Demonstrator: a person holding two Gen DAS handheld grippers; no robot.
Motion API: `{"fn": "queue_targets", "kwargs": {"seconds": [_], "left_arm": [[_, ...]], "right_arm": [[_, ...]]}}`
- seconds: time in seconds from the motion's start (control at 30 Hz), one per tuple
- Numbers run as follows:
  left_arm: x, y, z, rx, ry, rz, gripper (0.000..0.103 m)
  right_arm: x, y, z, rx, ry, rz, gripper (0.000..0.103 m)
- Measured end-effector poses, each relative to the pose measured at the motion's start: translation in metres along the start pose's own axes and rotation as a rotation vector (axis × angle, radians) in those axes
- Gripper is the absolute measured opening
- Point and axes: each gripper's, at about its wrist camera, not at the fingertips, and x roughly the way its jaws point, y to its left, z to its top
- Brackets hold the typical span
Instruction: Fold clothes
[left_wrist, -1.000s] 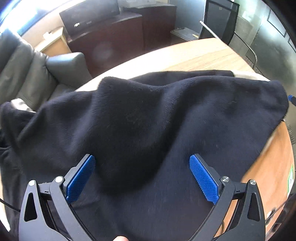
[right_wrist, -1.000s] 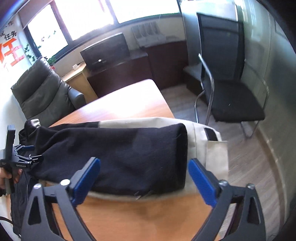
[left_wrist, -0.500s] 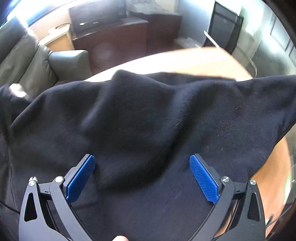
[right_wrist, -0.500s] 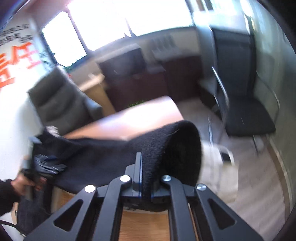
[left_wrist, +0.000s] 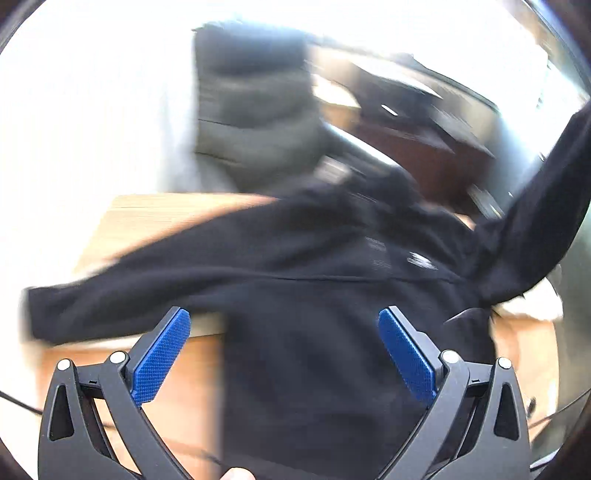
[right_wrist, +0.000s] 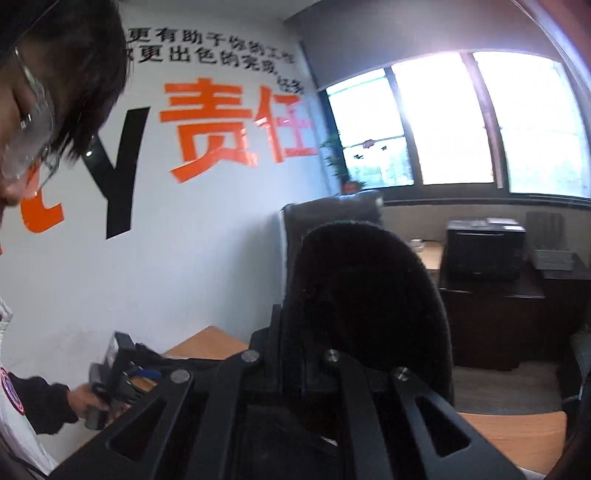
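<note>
Over the surface (left_wrist: 162, 221), your left gripper (left_wrist: 284, 350) hangs spread wide above the dark garment (left_wrist: 314, 277) sprawled crosswise, while your right gripper (right_wrist: 295, 354), clamped on its raised edge, sits higher.

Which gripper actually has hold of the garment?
The right gripper: it is shut on the black garment. The left gripper is open above it.

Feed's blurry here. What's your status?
Right gripper shut on hoodie. Left gripper open, over it. Hoodie on table, unfolded. Nothing blocking.
</note>
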Motion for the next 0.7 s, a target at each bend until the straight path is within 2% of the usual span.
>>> {"fn": "queue_targets", "kwargs": {"seconds": [0.1, 0.13, 0.23, 0.3, 0.43, 0.5, 0.57, 0.6, 0.67, 0.7], "left_arm": [[-0.079, 0.105, -0.006, -0.108, -0.078, 0.146, 0.103], [-0.09, 0.125, -0.008, -0.127, -0.084, 0.172, 0.103], [-0.1, 0.172, -0.021, -0.153, -0.075, 0.22, 0.103], [-0.085, 0.185, -0.029, -0.143, -0.048, 0.219, 0.103], [-0.048, 0.185, -0.041, -0.135, -0.008, 0.129, 0.103], [-0.031, 0.18, -0.043, -0.139, -0.007, 0.076, 0.103], [-0.012, 0.167, -0.036, -0.129, -0.002, 0.034, 0.103], [-0.003, 0.159, -0.032, -0.106, 0.003, 0.017, 0.103], [0.01, 0.137, -0.02, -0.05, 0.0, -0.038, 0.103], [0.015, 0.125, -0.013, -0.02, -0.006, -0.071, 0.103]], "right_arm": [[0.105, 0.037, -0.025, 0.022, 0.108, 0.104, 0.005], [0.145, 0.05, -0.042, 0.022, 0.153, 0.124, 0.005], [0.24, 0.076, -0.094, 0.032, 0.258, 0.145, 0.005], [0.298, 0.09, -0.132, 0.051, 0.32, 0.136, 0.005], [0.38, 0.105, -0.211, 0.017, 0.45, 0.064, 0.005], [0.406, 0.107, -0.24, 0.006, 0.503, 0.034, 0.006], [0.421, 0.11, -0.256, 0.008, 0.532, 0.025, 0.012], [0.422, 0.109, -0.26, 0.017, 0.538, 0.035, 0.016], [0.408, 0.107, -0.256, 0.023, 0.504, 0.071, 0.032], [0.398, 0.107, -0.253, 0.024, 0.48, 0.092, 0.045]]}}
